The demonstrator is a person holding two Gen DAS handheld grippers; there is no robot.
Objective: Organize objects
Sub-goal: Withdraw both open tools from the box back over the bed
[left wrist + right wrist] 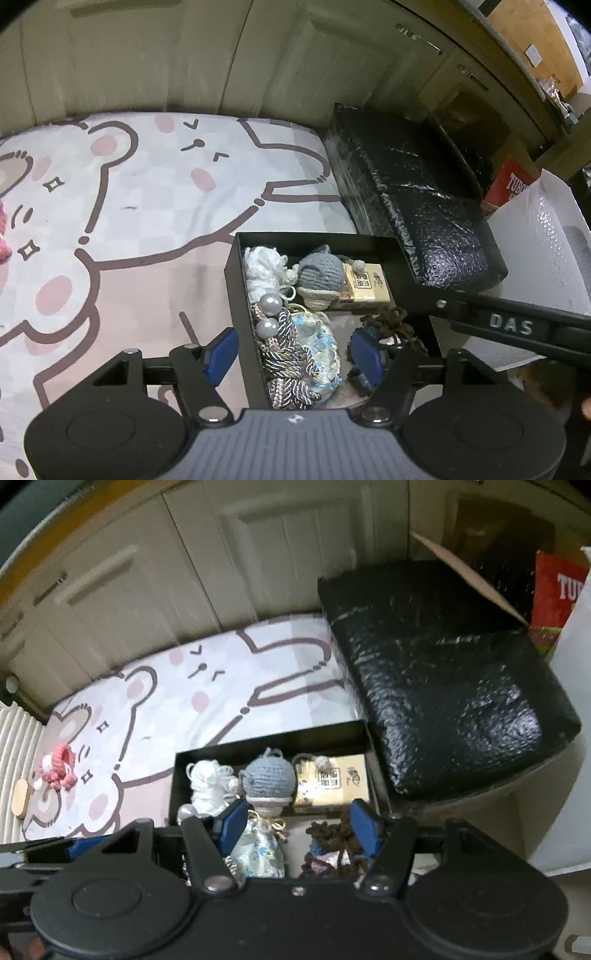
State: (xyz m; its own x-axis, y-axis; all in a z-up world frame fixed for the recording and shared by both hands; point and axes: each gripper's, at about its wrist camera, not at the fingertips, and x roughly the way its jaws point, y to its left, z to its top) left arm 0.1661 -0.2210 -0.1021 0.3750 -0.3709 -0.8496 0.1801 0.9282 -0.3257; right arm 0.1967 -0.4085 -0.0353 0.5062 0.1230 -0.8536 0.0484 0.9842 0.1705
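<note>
Blue-padded fingers of the left gripper (293,356) are seen nearest the lens, held apart and astride the left wall of the black box (236,291): one pad is outside it over the mat, the other inside above the contents, and nothing is clamped between them. The right gripper (299,825) is likewise spread, poised over the box's near half with no item pinched.

Inside the box, a grey crocheted ball (320,267), a white yarn bundle (263,266), a tan carton (365,286), a braided cord piece with two pearl beads (269,304), a pale blue pouch (321,354) and a brown yarn tangle (391,321) are packed closely, several touching. One item is left out: a pink crocheted toy (59,766) is shown well apart on the far left of the cartoon-bear mat (147,206), beside a small wooden oval (21,797).

A snag is judged the main risk: with a finger hanging beside loose yarn and cord, strands could be caught on a pad and neighbouring pieces dragged out as the tool is lifted. The box could also be nudged or tipped by the finger straddling its wall.

By count: one box, six items or clusters inside, one toy outside, two grippers. A black wrapped parcel (417,206) is seen against the box's right side, with a red carton (511,186) and cupboard doors (184,55) behind.
</note>
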